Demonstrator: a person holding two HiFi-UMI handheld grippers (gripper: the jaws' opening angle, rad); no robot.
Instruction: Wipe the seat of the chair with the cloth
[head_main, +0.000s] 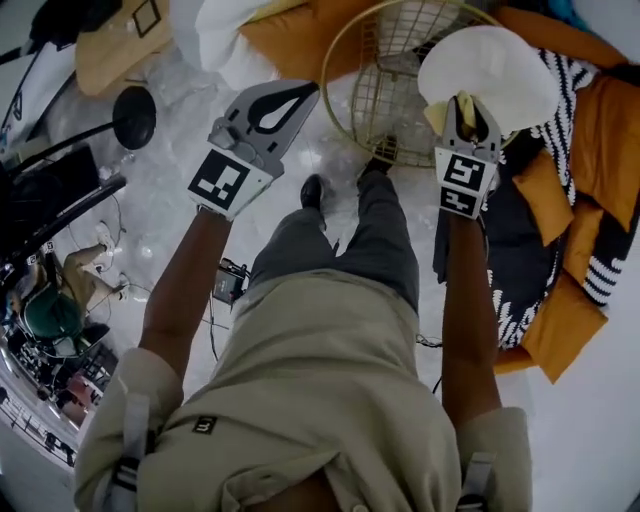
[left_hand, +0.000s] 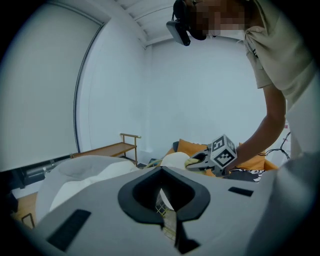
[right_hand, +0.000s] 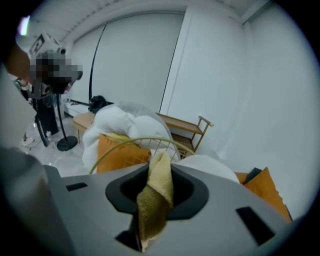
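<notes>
Cloth (right_hand: 155, 195), nubby yellow, in right tongs (head_main: 466, 108)

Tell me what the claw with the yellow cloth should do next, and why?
Probably lower the right claw a little, so the yellow cloth presses onto the chair's round white seat cushion. The claw is shut on the cloth and sits by the cushion's near edge, but I cannot tell whether the cloth touches it.

Softly, evenly lit, cool-toned; fisheye-bent, black-cornered in both gripper views; blurred on the near yellow terry cloth (right_hand: 152, 202).
</notes>
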